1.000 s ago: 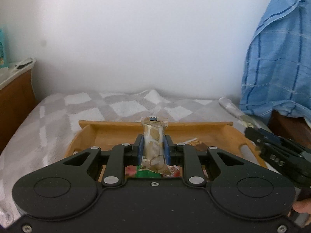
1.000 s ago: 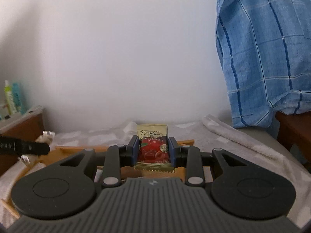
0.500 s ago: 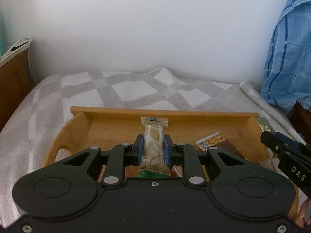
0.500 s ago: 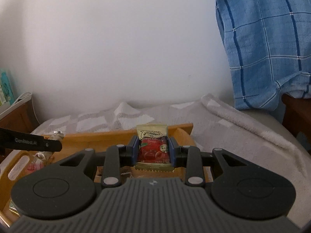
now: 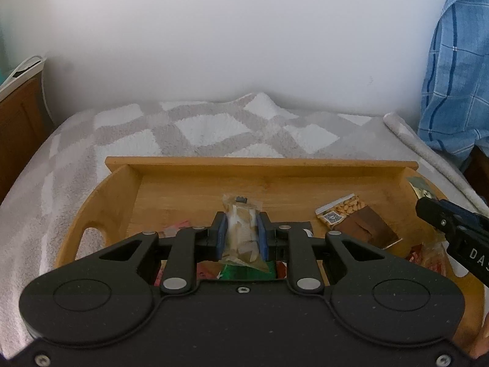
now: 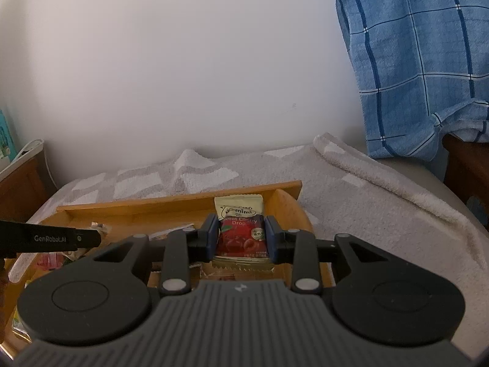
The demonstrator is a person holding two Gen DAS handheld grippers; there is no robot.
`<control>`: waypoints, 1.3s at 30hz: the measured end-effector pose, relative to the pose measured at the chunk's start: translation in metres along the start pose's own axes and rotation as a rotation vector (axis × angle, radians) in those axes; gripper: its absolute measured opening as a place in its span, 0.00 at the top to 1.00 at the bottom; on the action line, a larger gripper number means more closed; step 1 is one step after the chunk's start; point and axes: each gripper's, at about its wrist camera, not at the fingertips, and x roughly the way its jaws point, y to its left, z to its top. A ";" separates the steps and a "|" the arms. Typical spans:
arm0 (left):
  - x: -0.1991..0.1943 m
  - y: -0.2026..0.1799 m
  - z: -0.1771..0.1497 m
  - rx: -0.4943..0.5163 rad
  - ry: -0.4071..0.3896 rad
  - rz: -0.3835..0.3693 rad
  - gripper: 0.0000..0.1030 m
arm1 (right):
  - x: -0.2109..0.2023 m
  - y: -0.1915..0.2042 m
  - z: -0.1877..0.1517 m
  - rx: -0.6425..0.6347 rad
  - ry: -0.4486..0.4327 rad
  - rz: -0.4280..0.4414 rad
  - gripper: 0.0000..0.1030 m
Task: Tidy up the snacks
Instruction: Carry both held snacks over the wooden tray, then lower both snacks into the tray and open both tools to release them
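Left gripper point(image 5: 242, 235) is clamped narrow on a clear beige snack packet point(image 5: 241, 229). The blue pads press both long sides. The packet's long axis runs 12 to 6 o'clock, in line with the fingers, with the top seal poking out at 12 past the tips. It hangs over the wooden tray point(image 5: 259, 165), above the tray's near middle. Straight ahead at 12 the tray floor is bare up to the far wall. At 2 o'clock a peanut packet point(image 5: 340, 209) and a brown wrapper point(image 5: 365, 226) lie flat, near each other. Under the tongs at 6, red and green wrappers show, partly hidden. The other tool's tip enters at 3 o'clock.

Right gripper point(image 6: 241, 235) is pinched on a red cherry candy packet point(image 6: 240, 229), pads on both long edges, long axis again 12 to 6, cream top sticking out at 12. It sits over the tray's right end; the rim point(image 6: 287, 202) curves just at 1 o'clock. The left tool's side bar comes in at 9 o'clock.

Judgement: both packets are already above the tray, so the coming move is likely a lowering and letting go. The key relation is the empty floor at 12 of the left packet; the left hand is nearer that gap. The right packet looks close to the rim, so it could land on the edge if dropped there.
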 end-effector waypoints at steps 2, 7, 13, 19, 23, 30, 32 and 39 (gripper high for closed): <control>0.000 -0.001 0.000 0.006 0.002 0.001 0.80 | 0.001 0.000 0.000 0.003 0.008 -0.002 0.63; 0.002 -0.001 0.001 -0.003 0.007 0.002 0.80 | 0.003 0.000 0.001 0.002 0.020 -0.002 0.62; 0.003 -0.001 0.000 0.003 0.008 0.004 0.79 | 0.004 -0.001 0.000 0.012 0.029 -0.001 0.62; 0.005 -0.002 -0.001 0.005 0.008 0.012 0.77 | 0.004 0.000 0.001 0.014 0.033 -0.006 0.57; 0.003 -0.003 -0.001 0.012 0.012 0.017 0.77 | 0.003 -0.002 0.002 0.019 0.029 -0.001 0.52; -0.011 -0.004 -0.004 0.030 -0.006 0.028 0.57 | -0.008 -0.009 0.004 0.064 -0.039 0.058 0.19; -0.017 -0.003 -0.004 0.031 -0.017 0.032 0.53 | -0.011 -0.010 0.004 0.076 -0.051 0.063 0.16; -0.047 0.001 -0.011 0.024 -0.041 0.031 0.36 | -0.033 -0.003 0.005 0.053 -0.109 0.105 0.09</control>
